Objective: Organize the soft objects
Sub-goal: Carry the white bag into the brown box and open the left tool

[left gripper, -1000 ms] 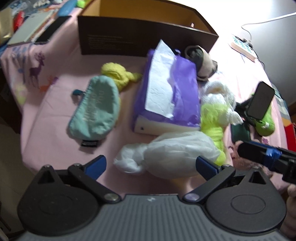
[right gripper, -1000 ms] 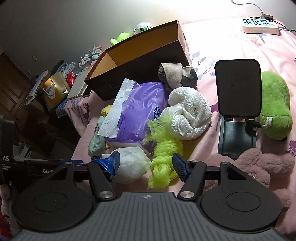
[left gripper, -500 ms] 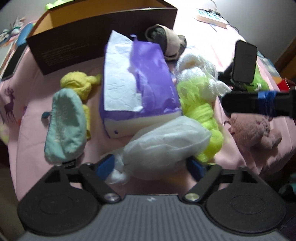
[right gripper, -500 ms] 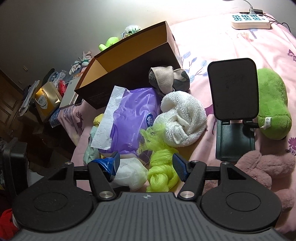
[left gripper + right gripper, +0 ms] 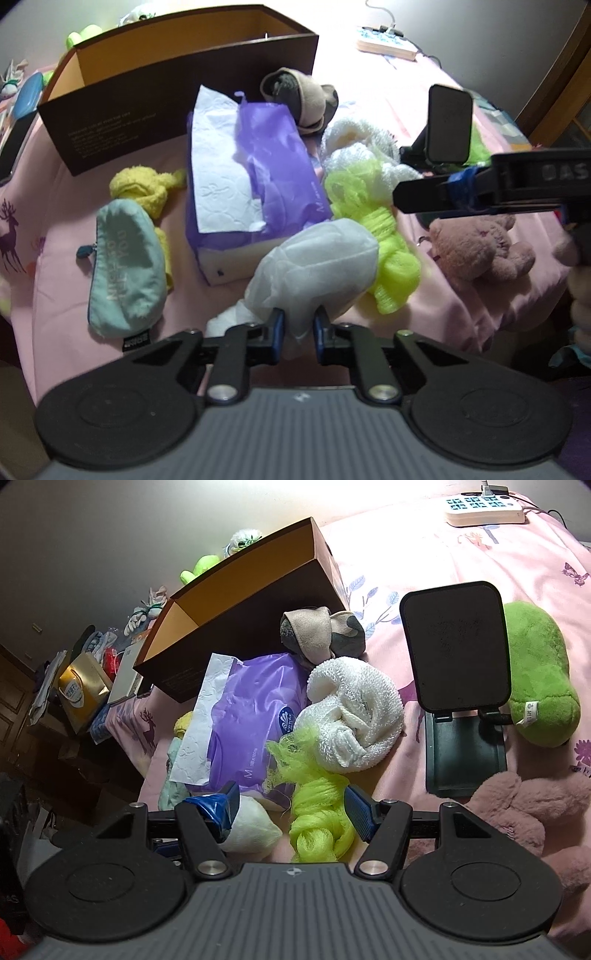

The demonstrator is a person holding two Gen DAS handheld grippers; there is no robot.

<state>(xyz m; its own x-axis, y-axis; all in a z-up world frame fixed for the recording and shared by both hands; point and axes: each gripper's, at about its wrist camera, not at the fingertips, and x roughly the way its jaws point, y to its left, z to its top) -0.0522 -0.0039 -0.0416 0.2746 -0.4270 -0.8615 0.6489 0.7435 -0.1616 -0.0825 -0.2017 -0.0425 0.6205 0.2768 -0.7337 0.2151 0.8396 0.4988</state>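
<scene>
At lower centre the left gripper (image 5: 298, 334) pinches the white bag (image 5: 317, 266), the right gripper (image 5: 291, 812) spreads wide over the yellow-green mesh (image 5: 319, 812), and the box (image 5: 177, 92), upper left, appears empty, so sorting has barely begun.

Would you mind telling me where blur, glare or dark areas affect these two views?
Left wrist view: overall soft, the white bundle and the right tool smeared, edges bent by the fisheye. Right wrist view: sharper, glare around the power strip, left side dark.
</scene>
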